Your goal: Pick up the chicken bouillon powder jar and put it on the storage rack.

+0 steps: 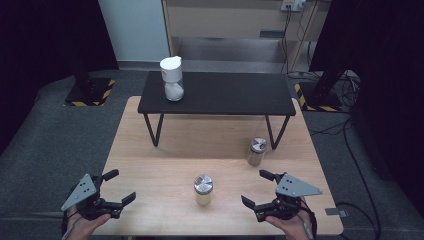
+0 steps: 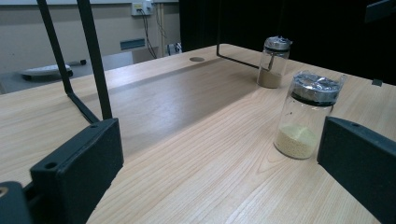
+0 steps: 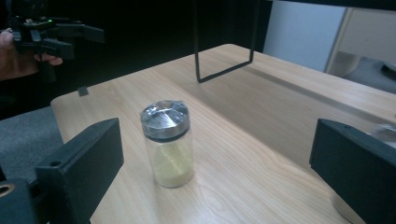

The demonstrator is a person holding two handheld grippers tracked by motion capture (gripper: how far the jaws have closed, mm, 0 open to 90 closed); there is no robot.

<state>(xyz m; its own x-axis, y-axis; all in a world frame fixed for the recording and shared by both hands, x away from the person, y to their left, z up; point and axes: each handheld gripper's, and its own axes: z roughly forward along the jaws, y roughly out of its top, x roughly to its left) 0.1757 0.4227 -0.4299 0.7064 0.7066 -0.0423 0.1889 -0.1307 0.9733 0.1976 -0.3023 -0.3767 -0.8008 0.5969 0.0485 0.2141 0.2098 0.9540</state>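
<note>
Two small glass jars with silver lids stand on the wooden table. The nearer jar holds yellowish grains and sits between my two grippers. Farther right, by a leg of the riser, stands the second jar. My left gripper is open at the table's front left, with nothing between its jaws. At the front right my right gripper is open and also holds nothing. The left gripper view has the near jar just ahead of the right jaw and the far jar beyond. The right gripper view shows the near jar ahead, toward the left jaw.
A low black riser on thin metal legs spans the back of the table. On its left end stands a taller jar with a white lid holding white material. The table's far edge borders grey floor and cables.
</note>
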